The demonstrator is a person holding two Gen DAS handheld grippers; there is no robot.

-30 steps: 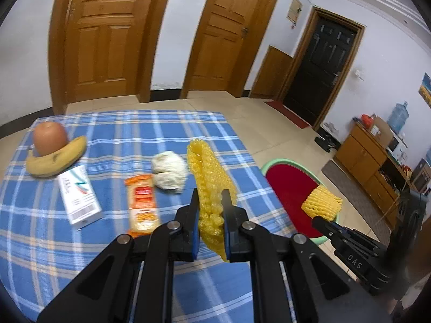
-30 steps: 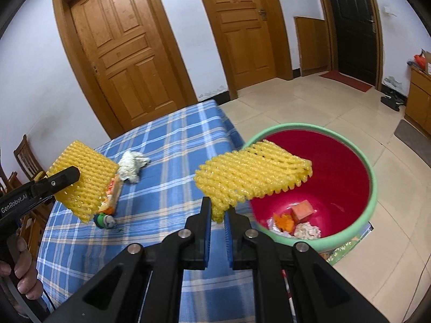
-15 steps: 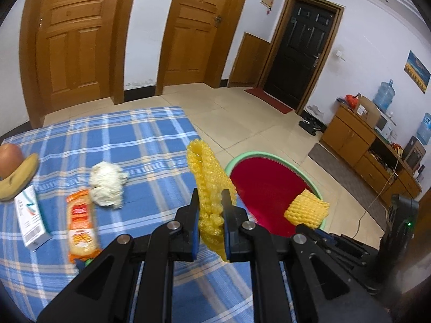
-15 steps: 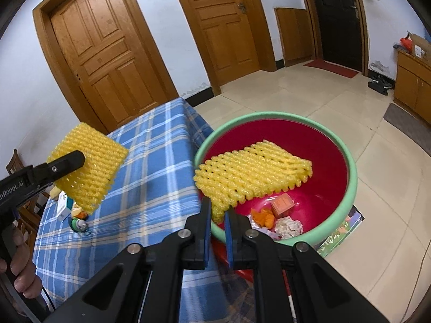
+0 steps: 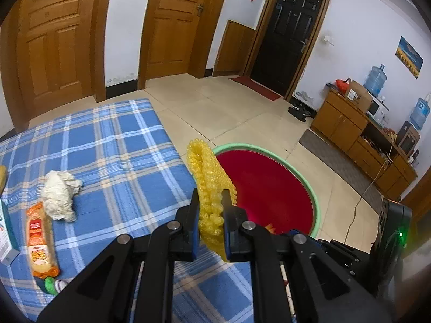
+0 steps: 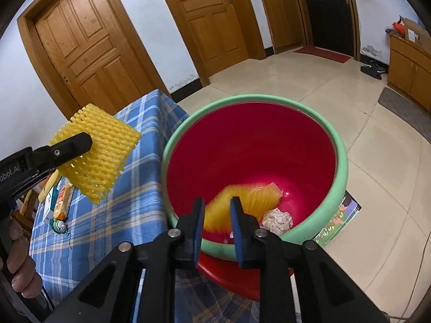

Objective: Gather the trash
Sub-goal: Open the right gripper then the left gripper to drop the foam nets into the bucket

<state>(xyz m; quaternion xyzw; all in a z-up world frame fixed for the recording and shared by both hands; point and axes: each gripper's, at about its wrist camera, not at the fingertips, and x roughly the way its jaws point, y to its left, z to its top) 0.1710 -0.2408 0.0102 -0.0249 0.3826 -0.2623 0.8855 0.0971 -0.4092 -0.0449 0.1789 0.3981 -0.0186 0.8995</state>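
My left gripper (image 5: 210,200) is shut on a yellow foam net (image 5: 208,177), held upright over the table's right edge beside the red basin with a green rim (image 5: 297,171). From the right wrist view, that left gripper (image 6: 80,141) and its net (image 6: 102,156) hang left of the basin (image 6: 335,145). The jaws of my right gripper (image 6: 216,208) are opening above the basin. A second yellow net (image 6: 247,199), blurred, drops free inside it; the pads do not press on it. Crumpled paper (image 6: 277,219) lies on the basin's bottom.
On the blue plaid tablecloth (image 5: 113,145) lie a crumpled white tissue (image 5: 60,195), an orange snack wrapper (image 5: 40,242), a white box (image 5: 5,234) and a small green-capped item (image 5: 51,285). A hand (image 6: 16,255) holds the left tool. A wooden cabinet (image 5: 358,134) stands far right.
Both grippers moved toward the basin. The right gripper's jaws parted and its yellow net fell into the basin. The left gripper still holds its net.
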